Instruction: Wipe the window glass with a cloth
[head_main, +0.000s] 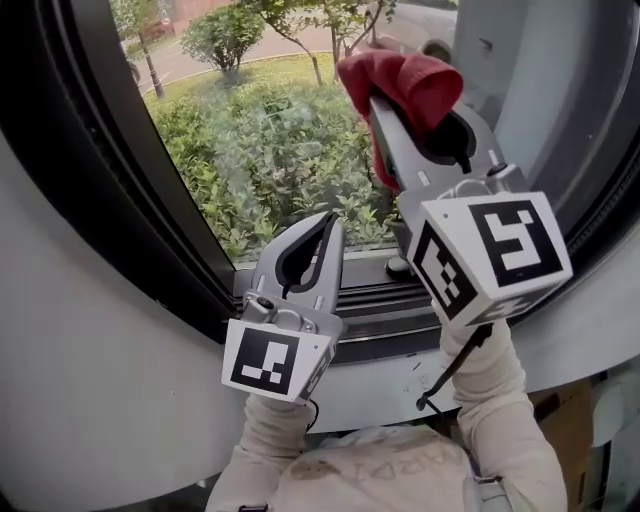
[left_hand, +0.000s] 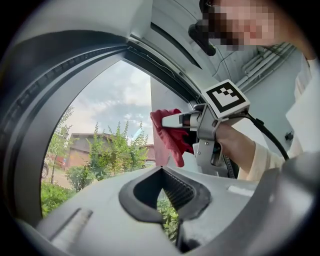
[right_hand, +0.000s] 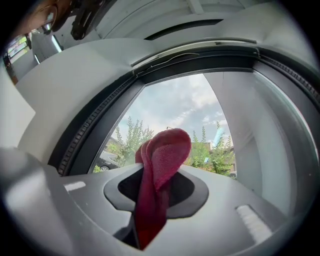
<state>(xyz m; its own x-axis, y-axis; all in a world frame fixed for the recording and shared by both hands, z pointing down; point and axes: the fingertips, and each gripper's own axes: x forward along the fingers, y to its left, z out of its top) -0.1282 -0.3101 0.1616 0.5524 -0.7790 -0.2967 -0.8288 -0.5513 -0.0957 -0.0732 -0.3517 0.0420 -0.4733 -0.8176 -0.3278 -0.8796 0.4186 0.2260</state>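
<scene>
Step in hand: getting the cloth onto the pane for a wipe stroke. I can't judge from here how much of the glass is done. Next move needs the right tongs (head_main: 420, 128) pushed forward until the cloth flattens on the glass, then swept across with steady pressure. The grip is on a narrow bunch only, so dragging too hard could pull it out. Pose, near to far: both sleeved forearms (head_main: 500, 400) reach up and forward from the bottom of the head view, the right one higher and further out. The left tongs (head_main: 318, 240) sit low, level with the window sill track (head_main: 370, 300), tips closed together with nothing between them and only a sliver of greenery showing through the pad cutout, so idle. The right tongs are raised up and to the right of the left ones, jaws clamped on the red cloth (right_hand: 160, 165). It runs down through the jaw gap and its folded end flops over past the tips. Beyond the tips is the window glass (head_main: 260, 150), with the cloth at its upper right, close to the dark rubber frame (head_main: 120, 180); I can't tell if it is touching or just off. Past the glass: shrubs (head_main: 290, 190), trees, a paved path.
</scene>
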